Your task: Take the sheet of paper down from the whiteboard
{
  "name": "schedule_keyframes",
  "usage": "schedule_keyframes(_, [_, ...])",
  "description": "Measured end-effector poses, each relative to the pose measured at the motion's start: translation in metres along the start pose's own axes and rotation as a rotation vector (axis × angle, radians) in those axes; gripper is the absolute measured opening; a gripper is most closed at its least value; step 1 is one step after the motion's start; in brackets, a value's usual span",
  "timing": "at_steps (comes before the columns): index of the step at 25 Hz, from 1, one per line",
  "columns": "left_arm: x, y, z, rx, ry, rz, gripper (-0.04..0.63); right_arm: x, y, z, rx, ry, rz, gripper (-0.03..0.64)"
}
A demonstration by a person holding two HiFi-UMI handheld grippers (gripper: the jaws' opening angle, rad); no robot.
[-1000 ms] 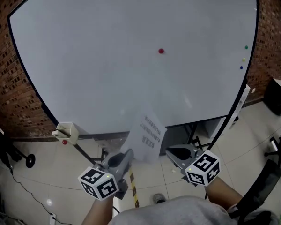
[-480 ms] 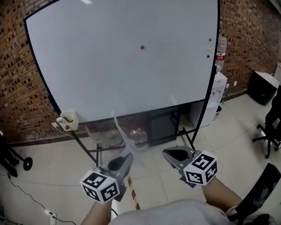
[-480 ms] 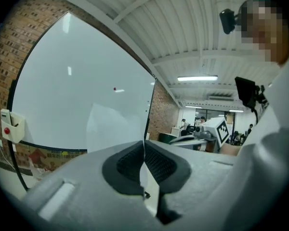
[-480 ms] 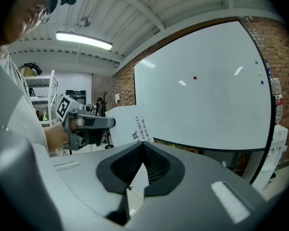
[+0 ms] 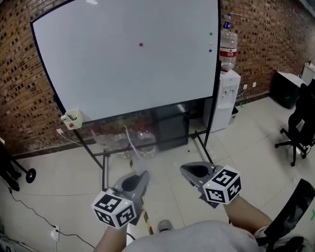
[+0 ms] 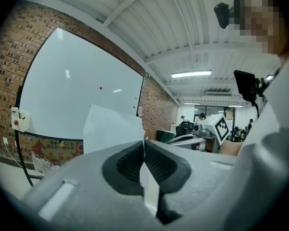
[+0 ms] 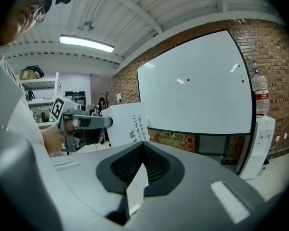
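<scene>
The whiteboard stands on its wheeled frame in front of a brick wall, bare except for a red magnet and a few coloured dots near its right edge. My left gripper is shut on the sheet of paper, which shows edge-on and pale in the head view. In the left gripper view the paper rises above the closed jaws of the left gripper. My right gripper hangs beside it, shut and holding nothing. In the right gripper view, the printed paper shows beyond the right gripper.
A water dispenser with a bottle on top stands right of the board. An office chair is at the far right. A small white box hangs at the board's lower left. A black stand and a cable lie on the tiled floor at left.
Both grippers have drawn back from the whiteboard, which now looks smaller and farther off. The paper, held by the left gripper, has swung from facing me to edge-on.
</scene>
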State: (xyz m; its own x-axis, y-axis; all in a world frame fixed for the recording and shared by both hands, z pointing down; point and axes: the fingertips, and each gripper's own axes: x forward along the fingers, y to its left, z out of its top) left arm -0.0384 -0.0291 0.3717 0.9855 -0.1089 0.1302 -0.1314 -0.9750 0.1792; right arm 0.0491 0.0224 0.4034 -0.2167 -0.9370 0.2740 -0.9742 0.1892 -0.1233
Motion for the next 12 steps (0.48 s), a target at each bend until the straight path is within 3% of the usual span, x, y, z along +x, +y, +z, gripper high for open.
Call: schedule_keyframes(12, [-0.058,-0.106,-0.016,0.034,-0.011,-0.005,0.002,-0.095,0.075,-0.015,-0.042,-0.042,0.021,-0.001])
